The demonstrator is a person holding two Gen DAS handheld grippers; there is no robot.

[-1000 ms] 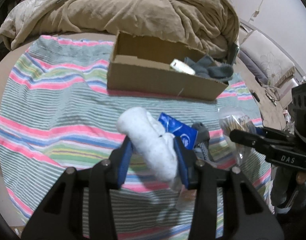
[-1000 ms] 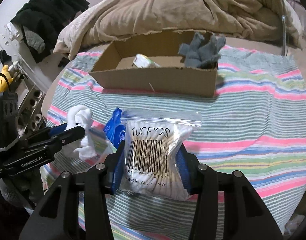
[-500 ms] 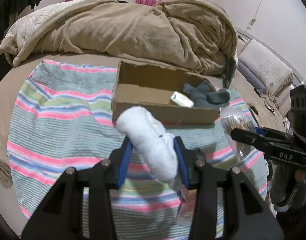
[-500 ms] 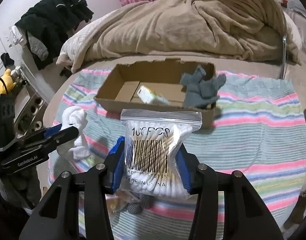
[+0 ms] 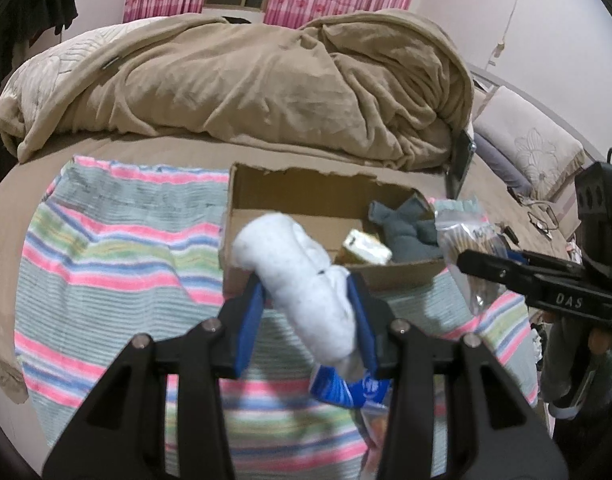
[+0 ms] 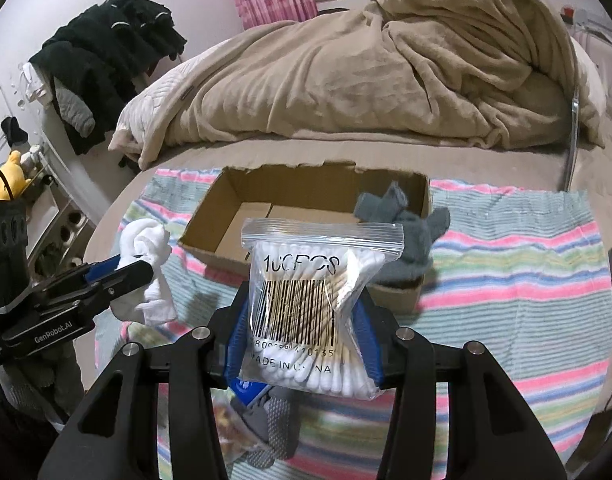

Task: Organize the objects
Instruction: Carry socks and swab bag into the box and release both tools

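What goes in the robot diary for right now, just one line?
left gripper: holds white sock | right gripper: holds cotton swab bag | cardboard box: ahead

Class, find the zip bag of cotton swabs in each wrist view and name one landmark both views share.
Left wrist view: bag of cotton swabs at right, in the right gripper.
Right wrist view: bag at centre, clamped between that camera's own fingers.
Shared landmark: the cardboard box on the striped blanket.

The white sock (image 5: 306, 280) hides part of the cardboard box (image 5: 297, 200) floor. The blue packet (image 5: 346, 386) below it is blurred and mostly covered. The cotton swab bag (image 6: 318, 300) hides the small carton; some of its lettering is unreadable.
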